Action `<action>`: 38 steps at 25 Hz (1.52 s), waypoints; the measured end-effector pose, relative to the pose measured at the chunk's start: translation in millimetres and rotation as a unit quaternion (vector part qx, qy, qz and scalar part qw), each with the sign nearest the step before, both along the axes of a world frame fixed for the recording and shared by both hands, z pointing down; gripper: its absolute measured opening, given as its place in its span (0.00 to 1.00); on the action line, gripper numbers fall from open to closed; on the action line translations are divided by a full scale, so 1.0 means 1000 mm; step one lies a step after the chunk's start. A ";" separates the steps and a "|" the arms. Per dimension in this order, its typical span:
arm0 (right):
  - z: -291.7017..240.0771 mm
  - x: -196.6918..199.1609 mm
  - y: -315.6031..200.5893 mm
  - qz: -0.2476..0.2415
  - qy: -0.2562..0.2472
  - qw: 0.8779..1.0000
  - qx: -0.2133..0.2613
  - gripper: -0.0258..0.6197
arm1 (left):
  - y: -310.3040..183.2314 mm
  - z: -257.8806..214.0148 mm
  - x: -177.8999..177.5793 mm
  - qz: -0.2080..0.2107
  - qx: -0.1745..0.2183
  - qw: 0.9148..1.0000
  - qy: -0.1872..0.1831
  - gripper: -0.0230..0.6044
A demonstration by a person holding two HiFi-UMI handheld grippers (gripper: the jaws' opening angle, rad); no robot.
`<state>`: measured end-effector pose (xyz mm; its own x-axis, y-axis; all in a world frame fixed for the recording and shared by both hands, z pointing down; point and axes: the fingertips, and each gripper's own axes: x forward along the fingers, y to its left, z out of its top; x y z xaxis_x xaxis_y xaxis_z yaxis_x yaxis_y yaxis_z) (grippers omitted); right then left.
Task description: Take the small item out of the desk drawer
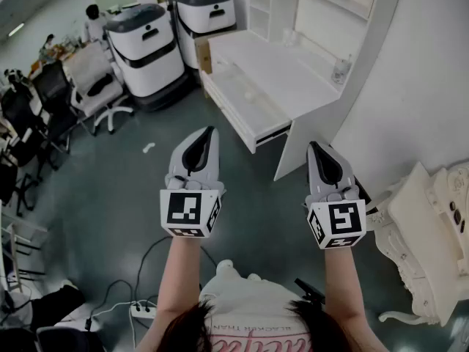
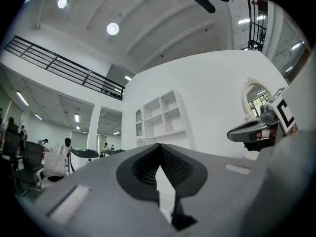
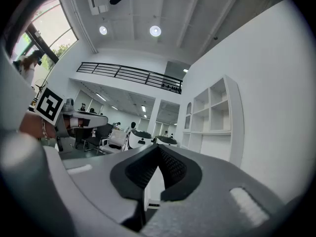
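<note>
Two grey tools fill my view: the left hand-held gripper (image 1: 211, 132) and the right hand-held gripper (image 1: 315, 149), both pinched closed on nothing. They are side by side above open grey-green floor (image 1: 132, 189), well short of the white desk surface (image 1: 293, 79). A curved white wall (image 1: 410, 86) hems in the right. A long shallow white drawer (image 1: 234, 107) stands out along the near edge. A pale speck (image 1: 249, 94) lies in it, too small for me to identify. White shelves (image 1: 293, 6) rise behind.
</note>
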<state>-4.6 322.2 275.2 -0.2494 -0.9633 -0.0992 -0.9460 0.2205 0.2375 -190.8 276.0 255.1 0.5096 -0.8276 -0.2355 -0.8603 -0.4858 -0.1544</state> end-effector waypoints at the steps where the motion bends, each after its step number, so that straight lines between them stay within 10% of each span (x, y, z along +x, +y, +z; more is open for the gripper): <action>1: 0.000 0.001 0.001 0.000 0.001 1.000 0.000 0.04 | 0.001 0.000 0.001 0.000 0.001 1.000 -0.001 0.06; 18: 0.012 0.008 -0.018 -0.015 -0.021 1.000 -0.002 0.04 | -0.014 0.009 0.006 -0.008 -0.001 1.000 -0.006 0.06; 38: 0.012 0.035 -0.203 0.011 -0.011 1.000 -0.019 0.04 | -0.215 0.006 0.040 0.026 -0.012 1.000 -0.005 0.06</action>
